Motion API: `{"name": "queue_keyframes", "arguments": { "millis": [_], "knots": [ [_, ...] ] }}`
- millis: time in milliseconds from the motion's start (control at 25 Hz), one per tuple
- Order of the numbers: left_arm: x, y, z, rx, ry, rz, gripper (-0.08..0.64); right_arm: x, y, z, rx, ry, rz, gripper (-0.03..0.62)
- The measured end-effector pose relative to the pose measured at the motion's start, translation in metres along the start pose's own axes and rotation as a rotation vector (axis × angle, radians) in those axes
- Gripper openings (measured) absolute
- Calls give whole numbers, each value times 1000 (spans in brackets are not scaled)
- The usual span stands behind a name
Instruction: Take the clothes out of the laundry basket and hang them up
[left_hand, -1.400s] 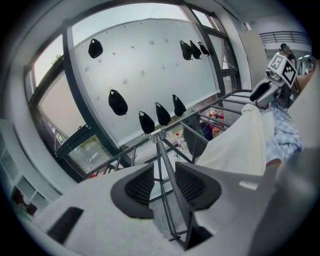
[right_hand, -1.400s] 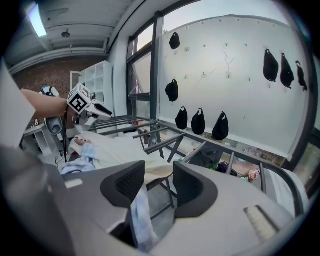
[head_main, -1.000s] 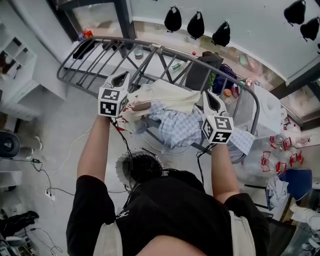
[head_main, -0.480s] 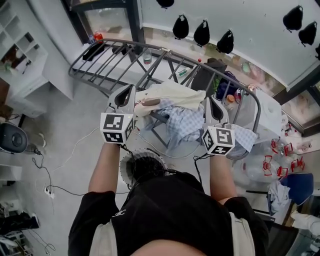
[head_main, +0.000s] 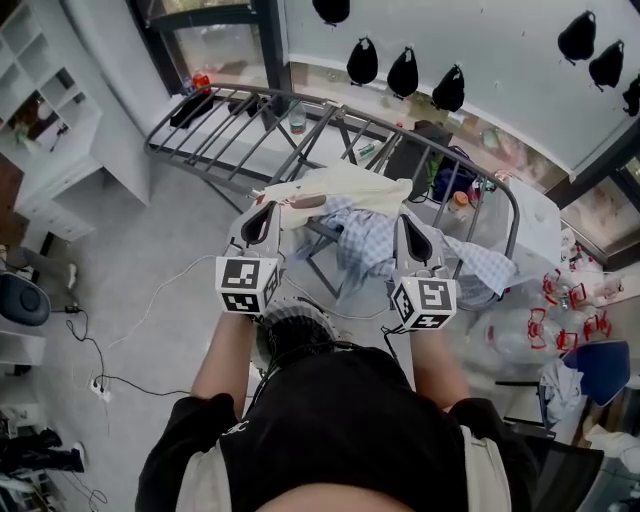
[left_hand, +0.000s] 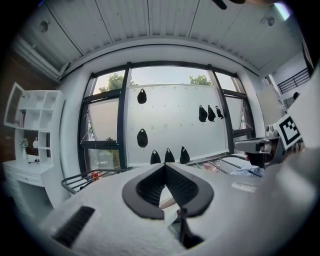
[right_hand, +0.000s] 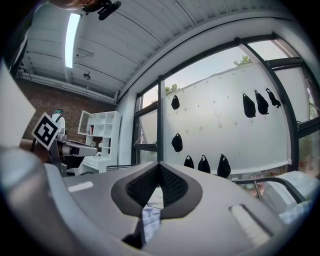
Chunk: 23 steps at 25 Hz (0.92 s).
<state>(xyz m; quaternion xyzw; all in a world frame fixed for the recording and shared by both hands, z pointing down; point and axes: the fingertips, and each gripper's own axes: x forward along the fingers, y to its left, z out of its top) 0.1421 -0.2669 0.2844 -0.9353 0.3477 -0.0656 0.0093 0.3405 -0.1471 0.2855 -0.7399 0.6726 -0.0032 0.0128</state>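
A cream garment and a blue checked shirt are bunched over the grey drying rack, stretched between my two grippers. My left gripper is shut on the cream cloth at its left end. A pale strip of that cloth shows between the closed jaws of the left gripper. My right gripper is shut on the blue checked cloth. That cloth hangs from the closed jaws of the right gripper. The dark round laundry basket sits on the floor below my arms.
The rack's curved rail runs round to the right. Black bags hang on the white wall behind. White shelves stand at left, cables trail over the floor, and clutter with red items lies at right.
Both grippers have drawn back from the rack toward the person and come closer together, still holding the cloth. The cream garment now lies more bunched on top of the rack.
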Motion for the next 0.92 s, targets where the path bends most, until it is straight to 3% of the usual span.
{"name": "queue_keyframes", "arguments": {
  "millis": [520, 920],
  "knots": [
    [-11, -9, -9, 31, 24, 12, 6, -8, 4, -5, 4, 24, 29, 12],
    [-15, -16, -14, 23, 33, 7, 6, -13, -2, -8, 2, 43, 1, 12]
  ]
}}
